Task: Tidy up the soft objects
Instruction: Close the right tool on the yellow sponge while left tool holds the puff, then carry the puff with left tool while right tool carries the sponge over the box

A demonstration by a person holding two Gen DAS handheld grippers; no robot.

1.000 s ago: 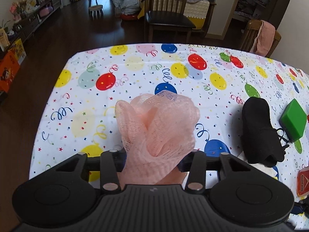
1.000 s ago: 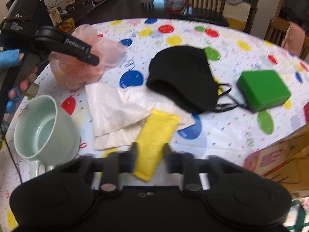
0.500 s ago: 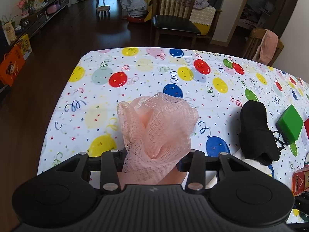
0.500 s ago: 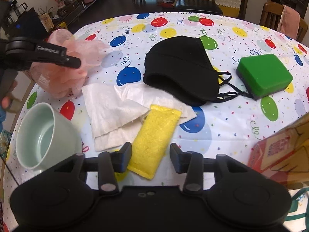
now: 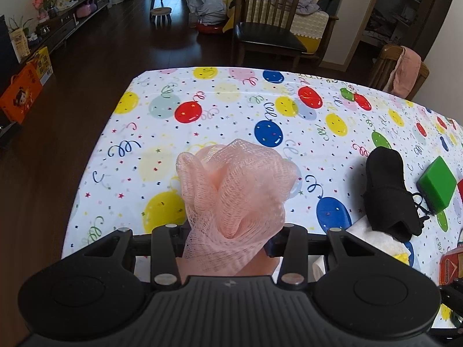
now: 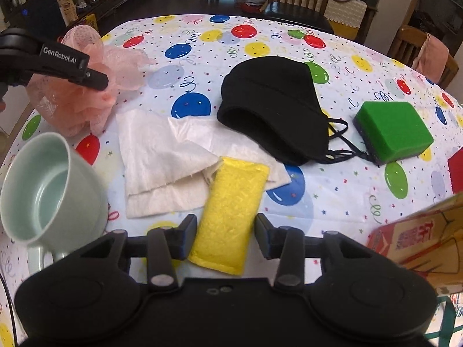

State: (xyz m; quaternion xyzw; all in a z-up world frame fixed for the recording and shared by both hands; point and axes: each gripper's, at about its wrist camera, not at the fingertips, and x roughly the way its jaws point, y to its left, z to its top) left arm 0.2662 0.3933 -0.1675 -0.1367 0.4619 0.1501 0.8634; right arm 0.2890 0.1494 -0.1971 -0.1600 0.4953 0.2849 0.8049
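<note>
A pink mesh bath pouf (image 5: pixel 234 185) hangs over the table's left side, and my left gripper (image 5: pixel 230 237) is shut on it. The right wrist view shows that pouf (image 6: pixel 86 110) pinched under a left finger (image 6: pixel 72 66). A yellow sponge (image 6: pixel 231 202) lies flat on the cloth between the fingers of my right gripper (image 6: pixel 225 231). Its jaws are closing, with a gap still showing on both sides of the sponge. Beyond it lie a white cloth (image 6: pixel 162 156), a black cap with straps (image 6: pixel 272 101) and a green sponge (image 6: pixel 395 131).
A pale green mug (image 6: pixel 43 190) stands at the near left edge of the balloon-print tablecloth (image 6: pixel 332 196). A cardboard box (image 6: pixel 419 234) sits at the near right. Wooden chairs (image 5: pixel 266 29) stand beyond the far table edge.
My right gripper's jaws have spread from a narrow pinch to either side of the yellow sponge. My left gripper has drawn back a little with the pouf still in it.
</note>
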